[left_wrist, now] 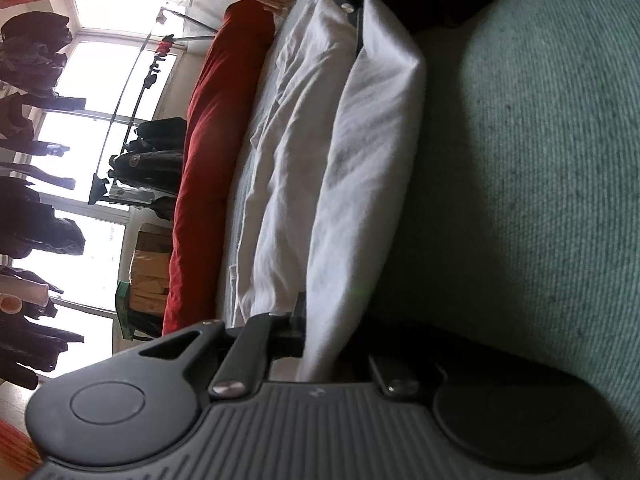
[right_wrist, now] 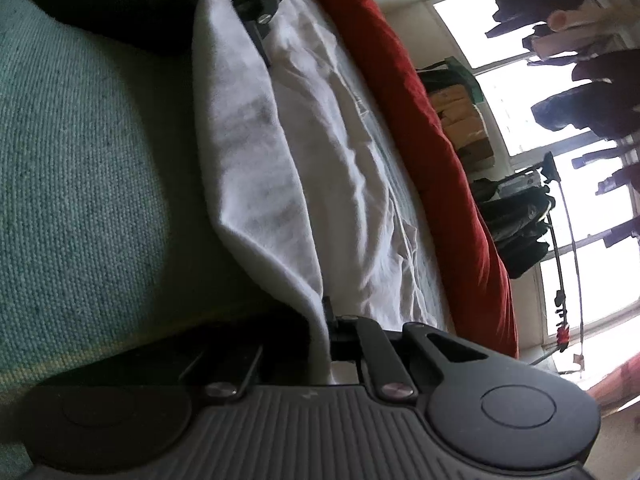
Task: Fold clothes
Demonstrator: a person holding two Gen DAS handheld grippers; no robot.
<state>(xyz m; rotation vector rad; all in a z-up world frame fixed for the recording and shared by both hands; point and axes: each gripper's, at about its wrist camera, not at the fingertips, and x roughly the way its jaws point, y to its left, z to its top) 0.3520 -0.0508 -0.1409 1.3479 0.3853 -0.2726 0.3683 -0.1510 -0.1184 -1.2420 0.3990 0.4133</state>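
The white garment point(left_wrist: 372, 184) runs as a raised fold along the middle of both wrist views, its edge lifted off the green woven surface point(left_wrist: 540, 200) and stretched between my two claws. In the left view my left claw point(left_wrist: 308, 332) sits at 6 o'clock, closed on the cloth's edge, and my right claw point(left_wrist: 352, 8) shows at 12 o'clock, also pinching that edge. The right view mirrors this: my right claw point(right_wrist: 326, 320) grips the hem at 6 o'clock, and the left claw point(right_wrist: 260, 20) holds on at 12 o'clock.

I judge a fold is in hand: both claws hold one long edge up, and the rest of the garment lies rumpled beyond it, toward 9 o'clock in the left view. The next move calls for carrying both ends at the same height and pace, keeping the edge taut so the layer lands flat on the wrinkled part, then letting go only once the cloth rests.

Past the garment lies a long red cushion point(left_wrist: 216, 152), at 9 o'clock in the left view and 2 o'clock in the right. It bounds the far side, so the fold has little room to overshoot. Farther off stand bright windows point(left_wrist: 88, 120), a rack of dark clothes point(left_wrist: 152, 160) and stacked boxes point(right_wrist: 460, 120), all well apart.
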